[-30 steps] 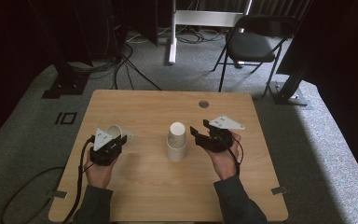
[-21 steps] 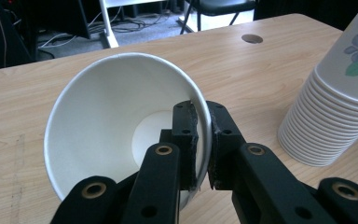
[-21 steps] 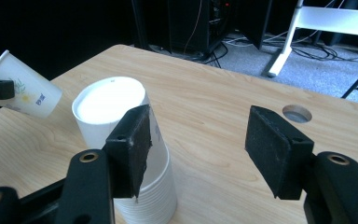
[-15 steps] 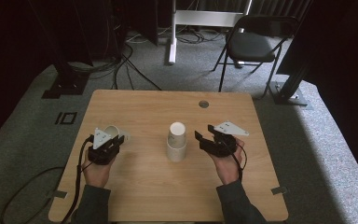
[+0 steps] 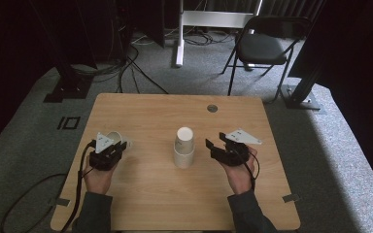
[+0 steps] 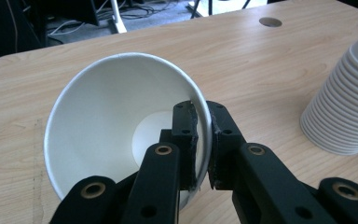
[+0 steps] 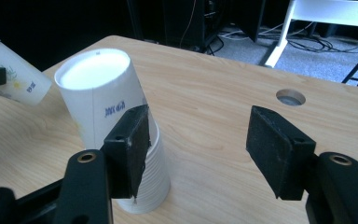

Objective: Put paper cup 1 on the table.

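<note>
An upside-down stack of white paper cups (image 5: 184, 147) stands at the middle of the wooden table (image 5: 145, 111). My left gripper (image 5: 119, 145) is shut on the rim wall of a single white paper cup (image 5: 113, 137), which lies tilted on its side left of the stack. In the left gripper view one jaw is inside the cup (image 6: 107, 121) and the other outside, with the stack (image 6: 345, 107) off to the right. My right gripper (image 5: 215, 141) hovers open just right of the stack. In the right gripper view nothing sits between its jaws, and the stack (image 7: 107, 126) stands beside its left jaw.
A round cable hole (image 5: 212, 108) is set in the table near its far edge. Beyond the table stand a black folding chair (image 5: 262, 46) and a white frame (image 5: 213, 19), with cables on the grey carpet. The person's forearms come in over the near edge.
The right gripper has sunk a little toward the table and drawn slightly back toward the person. The left gripper and its cup have stayed put.
</note>
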